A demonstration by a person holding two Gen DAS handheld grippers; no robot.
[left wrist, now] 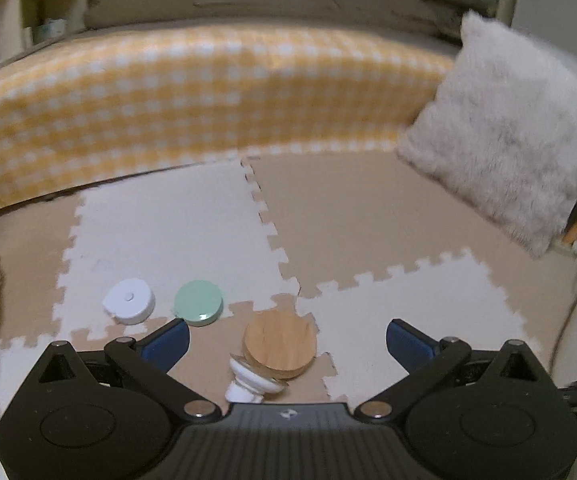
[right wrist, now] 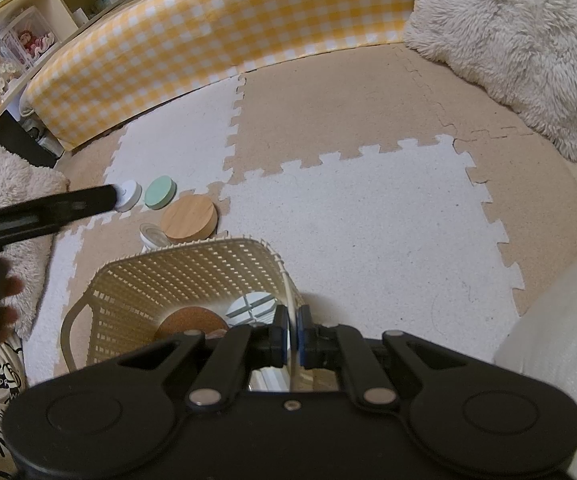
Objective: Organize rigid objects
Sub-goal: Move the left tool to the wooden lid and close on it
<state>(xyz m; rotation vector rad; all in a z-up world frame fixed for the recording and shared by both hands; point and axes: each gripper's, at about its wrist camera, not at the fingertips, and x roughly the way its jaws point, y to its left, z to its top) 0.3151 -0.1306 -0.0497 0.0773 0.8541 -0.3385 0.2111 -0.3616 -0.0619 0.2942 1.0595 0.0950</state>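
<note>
My left gripper [left wrist: 287,338] is open above the floor mat, its blue fingertips [left wrist: 168,340] either side of a round wooden lid [left wrist: 278,344] and a small white jar-like piece [left wrist: 248,380]. A mint green disc [left wrist: 198,303] and a white round case [left wrist: 129,301] lie just beyond on the left. My right gripper [right wrist: 293,338] is shut on the rim of a cream woven basket [right wrist: 184,276]. The basket holds a cork disc [right wrist: 192,322] and a white grid piece [right wrist: 250,306]. The wooden lid [right wrist: 188,216], green disc [right wrist: 160,193] and white case [right wrist: 129,194] lie beyond the basket.
A yellow checked cushion bumper [left wrist: 192,100] runs along the back. A fluffy white pillow [left wrist: 508,148] leans at the right, another fluffy one [right wrist: 4,184] at the left. Shelves [right wrist: 28,28] stand behind. The left tool's arm [right wrist: 44,208] crosses the right view.
</note>
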